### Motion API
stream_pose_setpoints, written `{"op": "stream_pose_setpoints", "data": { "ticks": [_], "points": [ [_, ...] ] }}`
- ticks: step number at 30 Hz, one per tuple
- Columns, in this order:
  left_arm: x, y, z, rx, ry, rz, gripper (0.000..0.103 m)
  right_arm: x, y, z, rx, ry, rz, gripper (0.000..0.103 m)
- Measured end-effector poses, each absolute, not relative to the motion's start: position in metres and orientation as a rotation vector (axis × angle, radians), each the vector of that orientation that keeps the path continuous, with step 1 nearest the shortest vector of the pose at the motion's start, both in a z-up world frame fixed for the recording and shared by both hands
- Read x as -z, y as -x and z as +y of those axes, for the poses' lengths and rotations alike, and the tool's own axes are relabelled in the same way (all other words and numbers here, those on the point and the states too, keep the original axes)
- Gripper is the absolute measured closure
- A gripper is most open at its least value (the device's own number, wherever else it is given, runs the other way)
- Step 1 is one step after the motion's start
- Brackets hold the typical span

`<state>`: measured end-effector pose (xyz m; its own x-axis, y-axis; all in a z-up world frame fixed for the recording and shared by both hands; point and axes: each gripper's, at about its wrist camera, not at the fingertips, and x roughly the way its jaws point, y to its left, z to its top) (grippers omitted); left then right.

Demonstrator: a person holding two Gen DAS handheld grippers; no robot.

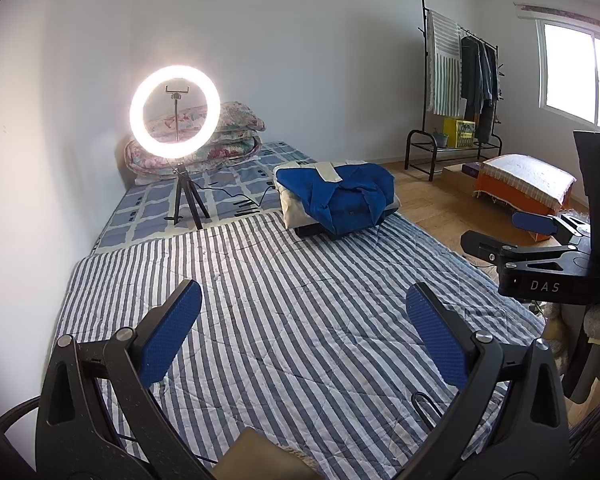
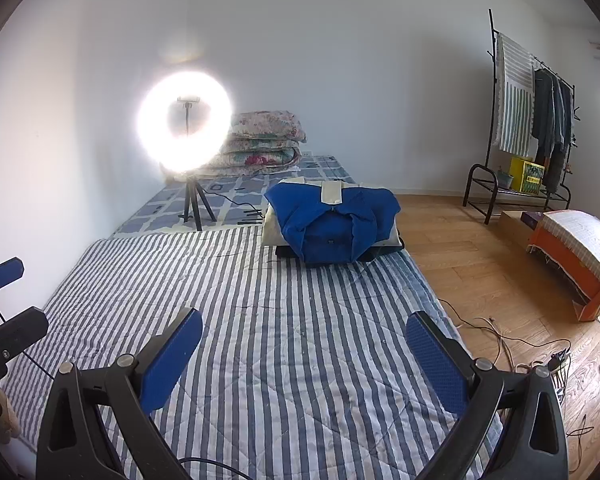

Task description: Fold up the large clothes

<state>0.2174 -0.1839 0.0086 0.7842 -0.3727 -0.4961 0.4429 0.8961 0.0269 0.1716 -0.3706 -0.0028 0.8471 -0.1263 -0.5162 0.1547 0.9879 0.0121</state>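
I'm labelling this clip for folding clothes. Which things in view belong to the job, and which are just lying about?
Job: blue garment on a folded pile; striped quilt; left gripper and right gripper, both open.

Lying about: ring light, floral bedding, clothes rack, orange box, floor cables.

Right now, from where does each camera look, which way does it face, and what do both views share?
Left wrist: sits on the left hand-held gripper, open above the striped quilt, facing the blue garment; the right hand-held gripper shows at its right edge.
Right wrist: sits on the right hand-held gripper, open, facing the same way; the left one shows at its left edge.
Shared: quilt, blue garment, ring light, clothes rack.
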Motion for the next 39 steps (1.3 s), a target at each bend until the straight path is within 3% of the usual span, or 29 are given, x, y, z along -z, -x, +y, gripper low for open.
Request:
{"op": "stream_pose_setpoints", "data": {
  "ticks": [39],
  "points": [
    [-0.0091,-0.2184,-0.1883,0.447,-0.133,0.524,0.000,0.0053,-0.1730,-0.3756,0.130,-0.062,0.547,0.000]
  ]
}}
